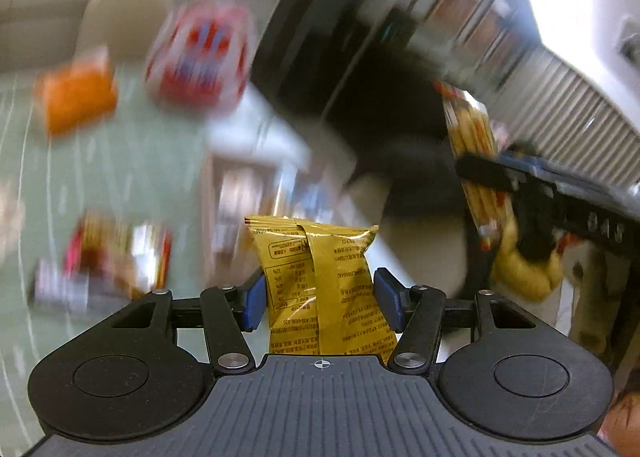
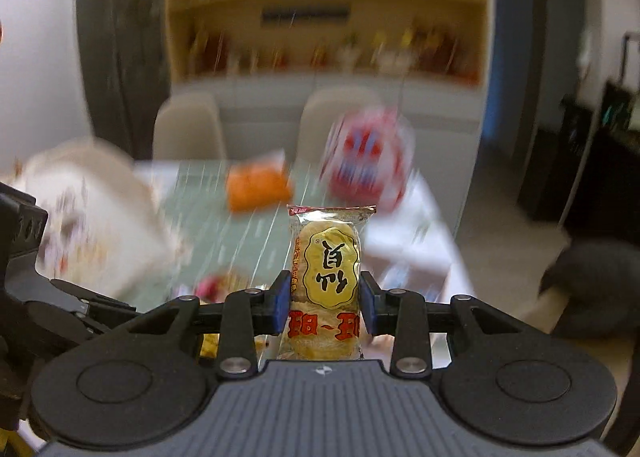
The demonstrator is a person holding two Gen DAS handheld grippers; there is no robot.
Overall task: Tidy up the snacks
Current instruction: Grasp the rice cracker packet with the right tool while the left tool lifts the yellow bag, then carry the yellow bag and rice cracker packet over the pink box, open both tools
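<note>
Both grippers up off table w/ a snack each.

Left gripper clamps a yellow snack pouch upright btwn its blue pads; right gripper pinches a clear rice-cracker pack, narrow grip. Green table lies below, blurred: orange packet and red-white bag near far edge, apart from each other, open surface btwn them and the grippers.

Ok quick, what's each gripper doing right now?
Left gripper: shut on the yellow snack packet.
Right gripper: shut on the clear rice cracker packet.
</note>
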